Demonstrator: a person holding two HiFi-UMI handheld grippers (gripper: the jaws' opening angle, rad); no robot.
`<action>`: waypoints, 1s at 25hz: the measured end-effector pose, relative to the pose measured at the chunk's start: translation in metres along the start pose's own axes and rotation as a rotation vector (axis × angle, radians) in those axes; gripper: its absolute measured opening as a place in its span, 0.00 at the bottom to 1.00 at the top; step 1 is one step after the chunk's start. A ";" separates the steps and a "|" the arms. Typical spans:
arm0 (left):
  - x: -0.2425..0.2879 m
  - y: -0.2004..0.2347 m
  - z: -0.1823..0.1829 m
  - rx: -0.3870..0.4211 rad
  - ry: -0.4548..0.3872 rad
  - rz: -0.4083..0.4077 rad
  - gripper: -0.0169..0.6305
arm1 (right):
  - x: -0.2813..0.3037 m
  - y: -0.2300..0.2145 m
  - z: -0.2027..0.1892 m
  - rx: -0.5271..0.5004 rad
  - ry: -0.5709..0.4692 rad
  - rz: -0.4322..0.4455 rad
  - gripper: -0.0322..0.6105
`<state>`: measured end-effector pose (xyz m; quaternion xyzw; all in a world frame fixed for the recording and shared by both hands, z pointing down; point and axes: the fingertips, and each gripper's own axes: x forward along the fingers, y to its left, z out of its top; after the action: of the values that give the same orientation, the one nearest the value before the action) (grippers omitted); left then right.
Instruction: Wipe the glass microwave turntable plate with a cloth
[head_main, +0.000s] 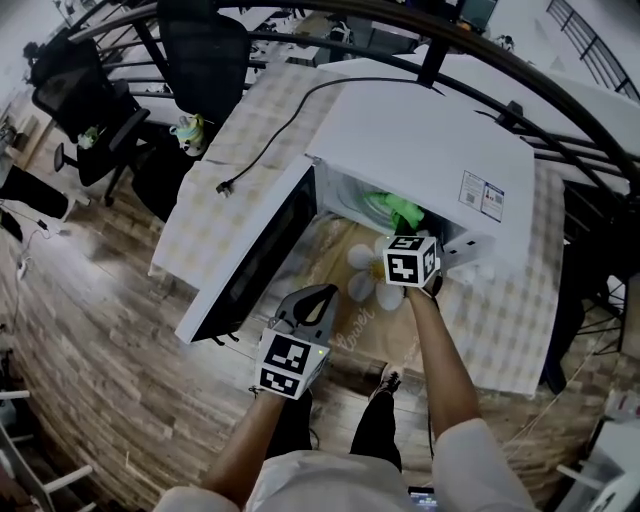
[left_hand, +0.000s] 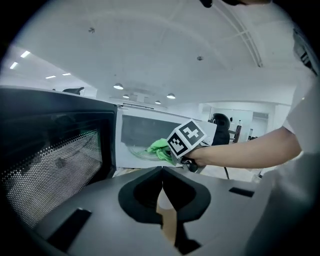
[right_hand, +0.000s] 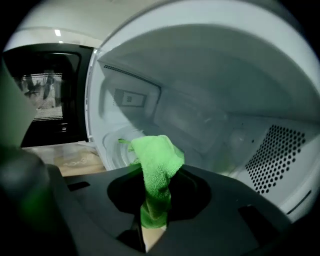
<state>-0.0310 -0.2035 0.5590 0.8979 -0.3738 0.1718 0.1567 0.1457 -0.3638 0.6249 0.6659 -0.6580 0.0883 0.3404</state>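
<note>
The white microwave (head_main: 420, 140) stands on the table with its door (head_main: 255, 265) swung open to the left. My right gripper (head_main: 408, 245) reaches into the cavity, shut on a green cloth (right_hand: 156, 167). The cloth (head_main: 402, 212) hangs over the near part of the glass turntable plate (right_hand: 116, 151), whose rim shows on the cavity floor; I cannot tell if they touch. My left gripper (head_main: 316, 292) hovers in front of the open door with its jaws shut and nothing between them. In the left gripper view, the left gripper (left_hand: 161, 197) faces the cloth (left_hand: 160, 147) and the plate (left_hand: 136, 152).
The dark door (left_hand: 50, 165) stands close on the left gripper's left. A black power cord with its plug (head_main: 226, 186) lies on the checkered tablecloth (head_main: 235, 130). Office chairs (head_main: 95, 120) stand beyond the table's far left. A flowered mat (head_main: 362, 272) lies before the microwave.
</note>
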 end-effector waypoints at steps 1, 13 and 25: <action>0.000 0.000 0.000 -0.002 -0.002 -0.001 0.05 | -0.003 0.003 0.004 -0.004 -0.015 0.002 0.19; -0.017 0.021 -0.020 -0.024 0.031 0.034 0.05 | 0.045 0.066 0.084 -0.107 -0.104 0.068 0.20; -0.012 0.008 -0.036 -0.031 0.058 -0.008 0.05 | 0.053 0.077 0.063 -0.240 -0.040 0.162 0.19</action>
<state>-0.0518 -0.1868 0.5871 0.8914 -0.3684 0.1913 0.1819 0.0588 -0.4353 0.6329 0.5666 -0.7221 0.0231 0.3961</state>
